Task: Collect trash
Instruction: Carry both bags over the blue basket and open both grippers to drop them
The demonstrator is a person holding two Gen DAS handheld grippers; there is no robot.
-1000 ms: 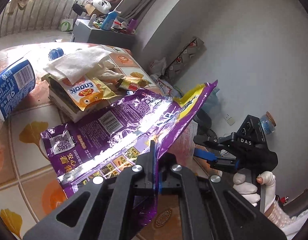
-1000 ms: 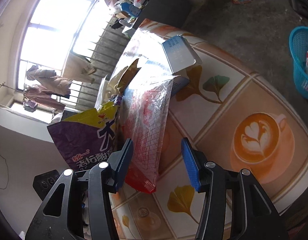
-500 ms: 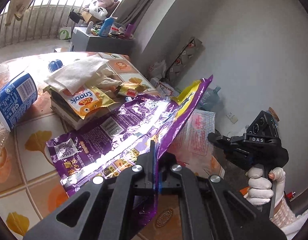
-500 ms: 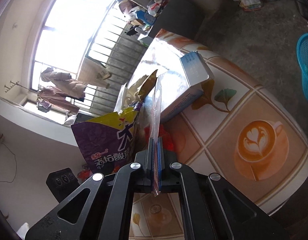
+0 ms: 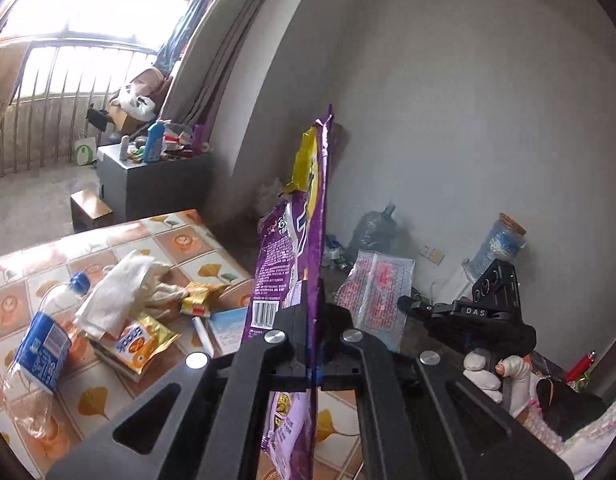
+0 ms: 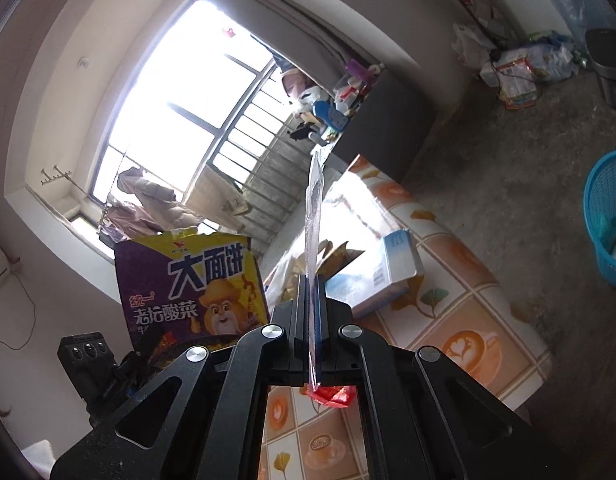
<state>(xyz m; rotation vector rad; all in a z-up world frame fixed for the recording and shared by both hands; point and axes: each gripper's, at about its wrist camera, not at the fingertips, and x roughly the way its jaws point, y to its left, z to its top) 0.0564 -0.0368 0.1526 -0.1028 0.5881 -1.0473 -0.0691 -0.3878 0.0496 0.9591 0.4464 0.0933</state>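
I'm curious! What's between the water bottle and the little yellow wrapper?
In the left wrist view, a crumpled white tissue lies between them, atop an orange snack packet.

left gripper (image 5: 312,344): fingers clamped together | right gripper (image 6: 312,320): fingers clamped together, gloved hand (image 5: 498,374) holding it
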